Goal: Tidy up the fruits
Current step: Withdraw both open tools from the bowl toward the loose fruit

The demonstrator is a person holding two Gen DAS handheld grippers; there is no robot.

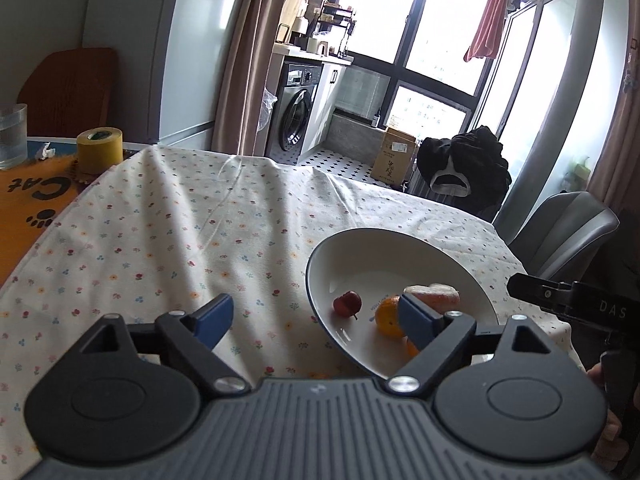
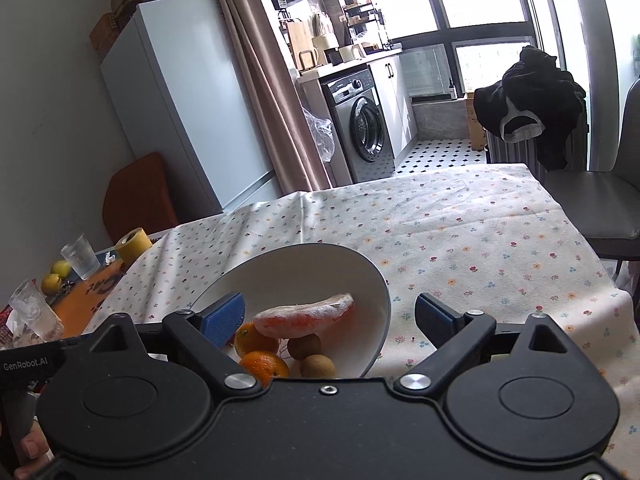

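Note:
A white bowl (image 1: 400, 248) (image 2: 304, 268) rests on the flowered tablecloth (image 1: 168, 240). Inside it lie a pink pomelo wedge (image 2: 304, 316) (image 1: 434, 294), two oranges (image 2: 262, 364) (image 1: 386, 316), two small brown fruits (image 2: 305, 346) and a small red fruit (image 1: 347, 303). My left gripper (image 1: 316, 318) is open, its right finger over the bowl's near rim, the left one over the cloth. My right gripper (image 2: 330, 318) is open too, straddling the bowl's right side just above the fruit. Neither holds anything.
At the table's left end stand a yellow tape roll (image 1: 99, 150) (image 2: 134, 245), drinking glasses (image 2: 80, 256) and two yellow-green pears (image 2: 56, 276) on an orange mat (image 1: 24, 200). A grey chair (image 2: 600, 208) sits at the right edge. A hand (image 2: 30, 448) holds the other gripper.

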